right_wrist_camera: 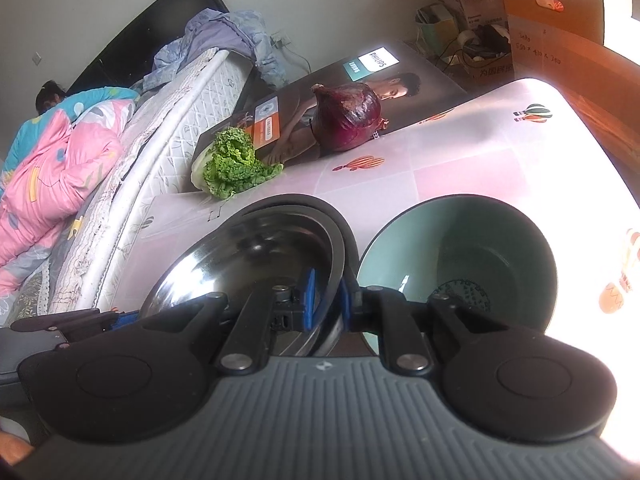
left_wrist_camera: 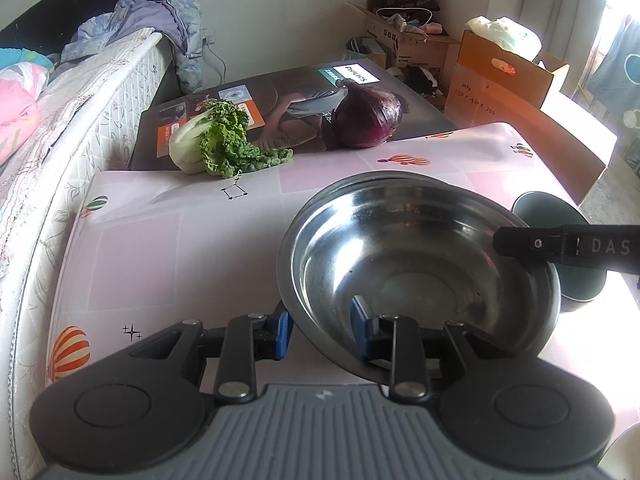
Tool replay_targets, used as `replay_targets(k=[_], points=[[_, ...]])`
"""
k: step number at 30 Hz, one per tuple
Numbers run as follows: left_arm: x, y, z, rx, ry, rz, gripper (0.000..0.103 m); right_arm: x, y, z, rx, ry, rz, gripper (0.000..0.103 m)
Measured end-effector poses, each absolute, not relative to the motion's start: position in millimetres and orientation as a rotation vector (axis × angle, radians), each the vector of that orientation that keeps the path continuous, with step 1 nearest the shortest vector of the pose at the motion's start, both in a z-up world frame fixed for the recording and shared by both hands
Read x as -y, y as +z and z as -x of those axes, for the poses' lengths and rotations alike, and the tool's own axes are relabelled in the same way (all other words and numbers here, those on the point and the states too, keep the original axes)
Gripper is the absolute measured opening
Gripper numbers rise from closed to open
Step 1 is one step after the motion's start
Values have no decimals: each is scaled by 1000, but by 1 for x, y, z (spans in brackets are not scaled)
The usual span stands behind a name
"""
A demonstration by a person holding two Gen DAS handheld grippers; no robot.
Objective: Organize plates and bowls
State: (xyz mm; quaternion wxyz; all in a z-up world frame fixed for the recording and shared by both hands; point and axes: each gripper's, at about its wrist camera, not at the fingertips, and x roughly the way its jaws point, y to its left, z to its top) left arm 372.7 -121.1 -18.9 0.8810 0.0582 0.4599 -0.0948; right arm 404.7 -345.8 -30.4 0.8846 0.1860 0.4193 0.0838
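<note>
A steel bowl [left_wrist_camera: 420,256] sits nested in a second steel bowl on the pink table; it also shows in the right wrist view [right_wrist_camera: 248,260]. My left gripper [left_wrist_camera: 320,330] straddles its near-left rim, one blue pad outside and one inside, jaws partly apart. My right gripper [right_wrist_camera: 326,300] is shut on the steel bowls' right rim; its finger reaches in from the right in the left wrist view [left_wrist_camera: 520,242]. A green ceramic bowl [right_wrist_camera: 468,256] stands just right of the steel bowls, also seen in the left wrist view [left_wrist_camera: 576,276].
A red cabbage [left_wrist_camera: 368,118] and a leafy green cabbage [left_wrist_camera: 216,142] lie at the table's far edge on a flat printed box [left_wrist_camera: 288,100]. A mattress [left_wrist_camera: 80,128] runs along the left. Cardboard boxes [left_wrist_camera: 500,76] stand behind and to the right.
</note>
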Motion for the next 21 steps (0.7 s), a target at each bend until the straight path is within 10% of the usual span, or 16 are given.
replay_targets(k=[21], points=[[112,-16,-370,-941,-200,-84,49,330,-27,-406,-886,178,-351,34]])
